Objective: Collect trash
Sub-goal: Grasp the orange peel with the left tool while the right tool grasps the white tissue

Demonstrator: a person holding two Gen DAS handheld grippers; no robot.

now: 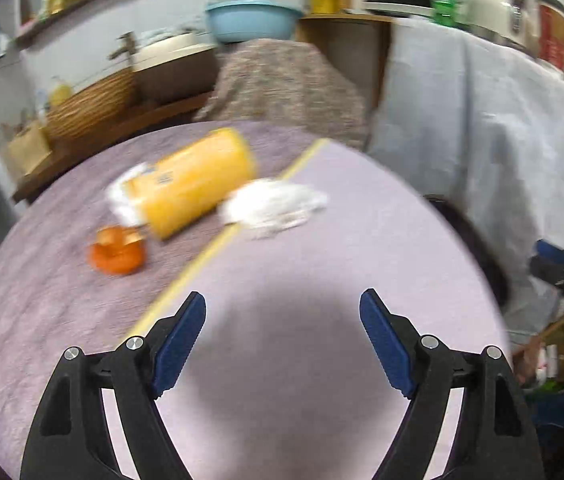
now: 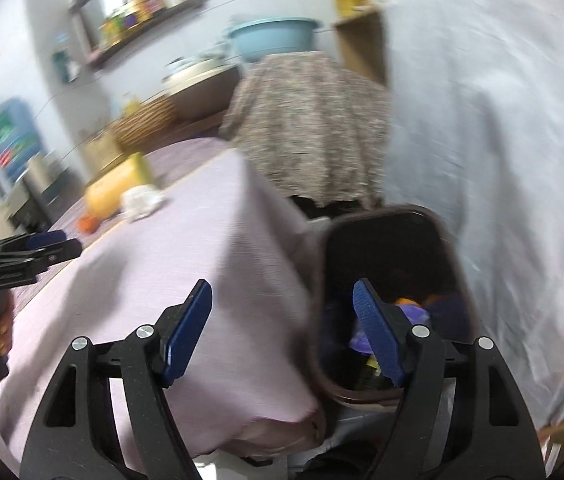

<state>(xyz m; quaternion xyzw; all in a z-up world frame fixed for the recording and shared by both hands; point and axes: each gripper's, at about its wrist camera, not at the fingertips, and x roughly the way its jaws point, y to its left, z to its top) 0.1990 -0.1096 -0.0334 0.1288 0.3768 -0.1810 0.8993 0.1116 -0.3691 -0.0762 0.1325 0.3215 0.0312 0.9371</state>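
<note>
On the purple-covered table [image 1: 302, 264] lie a yellow wrapper package [image 1: 194, 184], a crumpled white tissue [image 1: 274, 206] and an orange peel piece [image 1: 116, 254]. My left gripper [image 1: 282, 344] is open and empty, hovering over the table short of the tissue. My right gripper [image 2: 282, 332] is open and empty, above the table's corner and beside a dark trash bin [image 2: 394, 300] that holds trash. The left gripper [image 2: 48, 244] also shows at the left of the right wrist view, with the same items far behind: the package [image 2: 110, 192], tissue [image 2: 142, 200] and peel [image 2: 88, 222].
A grey cloth-covered unit [image 1: 482, 152] stands right of the table, a patterned cloth-covered stand [image 1: 286, 88] behind it. A blue basin [image 1: 252, 20], wall shelves and a wooden bench with baskets [image 1: 94, 108] are further back. A basket of items [image 1: 562, 356] sits low right.
</note>
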